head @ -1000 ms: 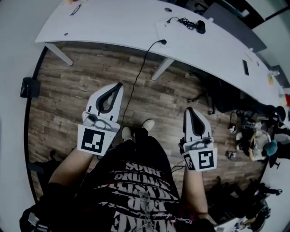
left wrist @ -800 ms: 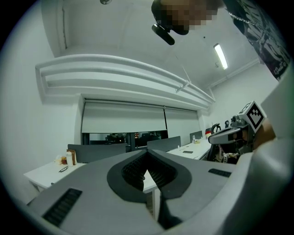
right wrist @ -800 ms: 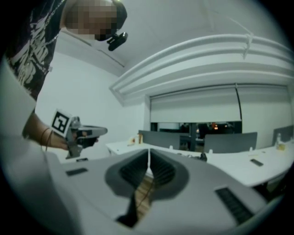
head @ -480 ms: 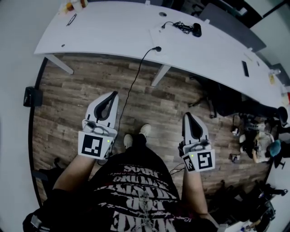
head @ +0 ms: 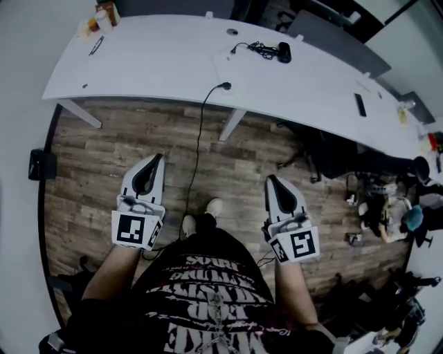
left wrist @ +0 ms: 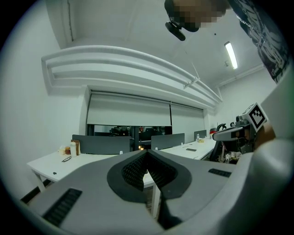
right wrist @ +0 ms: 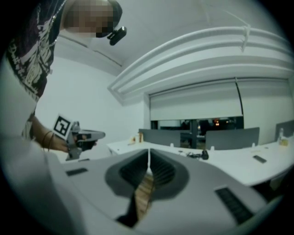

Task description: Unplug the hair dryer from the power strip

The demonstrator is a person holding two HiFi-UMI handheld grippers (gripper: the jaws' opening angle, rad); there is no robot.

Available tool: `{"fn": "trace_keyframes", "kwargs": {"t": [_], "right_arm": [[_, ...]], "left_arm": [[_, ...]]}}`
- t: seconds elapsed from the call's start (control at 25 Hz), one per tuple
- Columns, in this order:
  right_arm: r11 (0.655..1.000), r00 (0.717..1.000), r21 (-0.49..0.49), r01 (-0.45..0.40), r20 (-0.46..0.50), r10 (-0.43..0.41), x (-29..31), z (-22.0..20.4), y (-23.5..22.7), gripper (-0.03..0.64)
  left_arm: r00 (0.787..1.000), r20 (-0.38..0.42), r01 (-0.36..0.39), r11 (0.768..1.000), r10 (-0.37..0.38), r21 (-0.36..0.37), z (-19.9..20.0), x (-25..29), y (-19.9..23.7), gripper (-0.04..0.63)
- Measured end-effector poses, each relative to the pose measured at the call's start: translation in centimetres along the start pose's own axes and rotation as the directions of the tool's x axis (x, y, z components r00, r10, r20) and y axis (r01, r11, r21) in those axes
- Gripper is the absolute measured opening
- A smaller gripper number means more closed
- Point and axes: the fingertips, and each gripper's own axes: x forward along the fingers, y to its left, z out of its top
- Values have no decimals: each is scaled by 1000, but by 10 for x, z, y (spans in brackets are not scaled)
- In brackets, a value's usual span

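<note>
Two closed claws (head: 157, 157) (head: 270, 179) (seemingly empty)

We are looking down at a long white desk (head: 159, 62) that is standing on a wood-plank floor (head: 97, 148). Lying on the desk we are seeing small containers (head: 104, 14) at its far left corner, a pair of glasses (head: 95, 45) near them, a dark object with a tangled cord (head: 273, 50) around the middle, and a flat dark slab (head: 360, 104) toward the right. A black cable (head: 200, 131) is hanging from the desk's near edge and trailing across the floor.
</note>
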Motion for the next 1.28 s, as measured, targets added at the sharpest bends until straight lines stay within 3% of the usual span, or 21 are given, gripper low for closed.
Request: {"fn": "trace_keyframes", "kwargs": {"t": [0.68,1.04,1.28], "right_arm": [[996,994,57,65,80,-70,12,13,-75,35],[997,996,72,27,78,-33,21,9,-115,35],[996,999,84,-28,45,25,33,-2,-111,35]], "left_arm": [[999,22,24,997,-25,68,31,71,-4,25],[999,37,-28,999,27,41,37,99,-18,25],[999,15,-41,999,41,13,25,97,-20,25]]}}
